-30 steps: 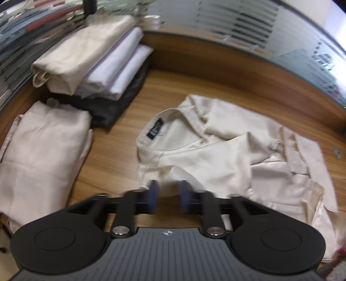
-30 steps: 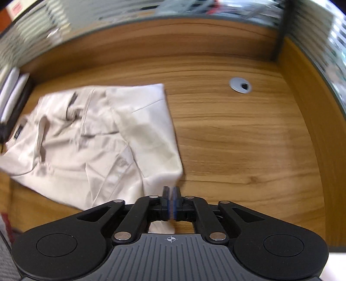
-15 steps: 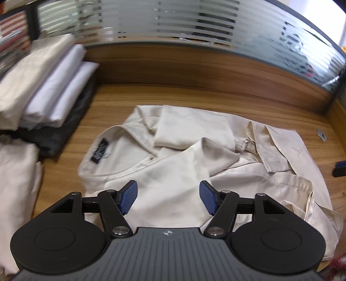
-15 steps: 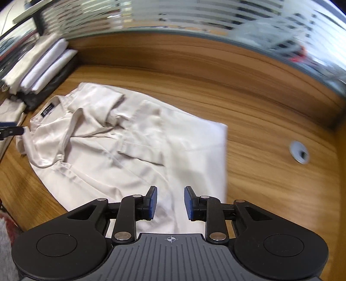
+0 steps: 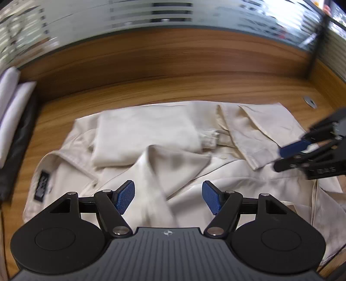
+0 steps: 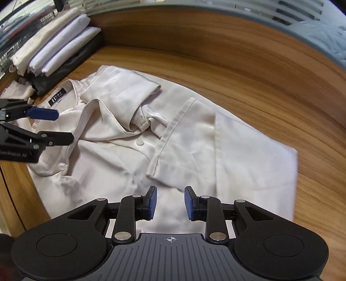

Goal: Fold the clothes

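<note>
1. The cream shirt (image 6: 121, 129) lies crumpled on the wooden worktop (image 6: 248, 71), its collar label toward the stack of folded clothes (image 6: 52, 47), 1 sleeve folded across its chest.
2. The left tool (image 5: 168, 197) hangs over the shirt's collar side, blue pads spread wide, nothing between them.
3. The right tool (image 6: 169, 203) hangs over the shirt's hem side, pads apart by a smaller gap, gripping nothing.
4. 1 second earlier the left tool's pads stood much closer and the right's were together; both are now parted, and each tool has come in over the shirt.
5. Beyond the shirt, a wood upstand and striped frosted glass (image 5: 173, 19) bound the worktop; a round cable grommet (image 5: 309, 101) sits past the hem.
</note>
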Motion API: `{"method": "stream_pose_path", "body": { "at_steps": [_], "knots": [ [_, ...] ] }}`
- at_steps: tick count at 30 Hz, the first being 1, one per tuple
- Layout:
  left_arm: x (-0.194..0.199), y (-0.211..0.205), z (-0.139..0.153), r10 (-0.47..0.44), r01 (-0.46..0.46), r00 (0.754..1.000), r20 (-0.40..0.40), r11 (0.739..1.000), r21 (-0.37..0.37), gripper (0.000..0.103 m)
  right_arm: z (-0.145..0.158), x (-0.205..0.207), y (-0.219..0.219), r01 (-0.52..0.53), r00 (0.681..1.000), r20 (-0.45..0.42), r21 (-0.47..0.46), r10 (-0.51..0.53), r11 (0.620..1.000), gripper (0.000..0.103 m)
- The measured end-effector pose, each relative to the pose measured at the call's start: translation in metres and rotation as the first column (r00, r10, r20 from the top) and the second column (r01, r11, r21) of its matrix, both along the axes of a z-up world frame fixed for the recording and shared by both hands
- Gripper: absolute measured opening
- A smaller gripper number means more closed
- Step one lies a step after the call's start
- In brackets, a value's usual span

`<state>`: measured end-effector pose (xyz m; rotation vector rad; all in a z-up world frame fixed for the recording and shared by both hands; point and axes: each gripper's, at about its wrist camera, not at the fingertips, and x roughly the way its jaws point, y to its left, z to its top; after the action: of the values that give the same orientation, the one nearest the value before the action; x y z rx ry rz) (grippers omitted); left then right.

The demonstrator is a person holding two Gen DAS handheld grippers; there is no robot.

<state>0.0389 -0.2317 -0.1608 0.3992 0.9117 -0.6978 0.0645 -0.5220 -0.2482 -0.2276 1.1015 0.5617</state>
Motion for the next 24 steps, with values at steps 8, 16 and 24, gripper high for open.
{"method": "stream_pose_path", "body": {
  "at_steps": [8, 16, 24],
  "knots": [
    [-0.015, -0.03, -0.019, -0.176, 0.176, 0.984, -0.028, 0.984, 0.0, 0.066, -0.009, 0.018, 0.027, -0.12, 0.992, 0.041, -0.016, 0.12, 0.993, 0.042],
    [-0.025, -0.048, -0.039, -0.253, 0.254, 0.967, -0.011, 0.965, 0.066, 0.046, -0.013, 0.019, 0.055, -0.37, 0.923, 0.089, -0.054, 0.373, 0.928, 0.04],
    [-0.027, -0.042, -0.046, -0.228, 0.228, 0.974, -0.007, 0.971, 0.073, 0.0, -0.027, 0.028, 0.076, -0.449, 0.884, 0.093, -0.107, 0.459, 0.887, 0.013]
  ]
}}
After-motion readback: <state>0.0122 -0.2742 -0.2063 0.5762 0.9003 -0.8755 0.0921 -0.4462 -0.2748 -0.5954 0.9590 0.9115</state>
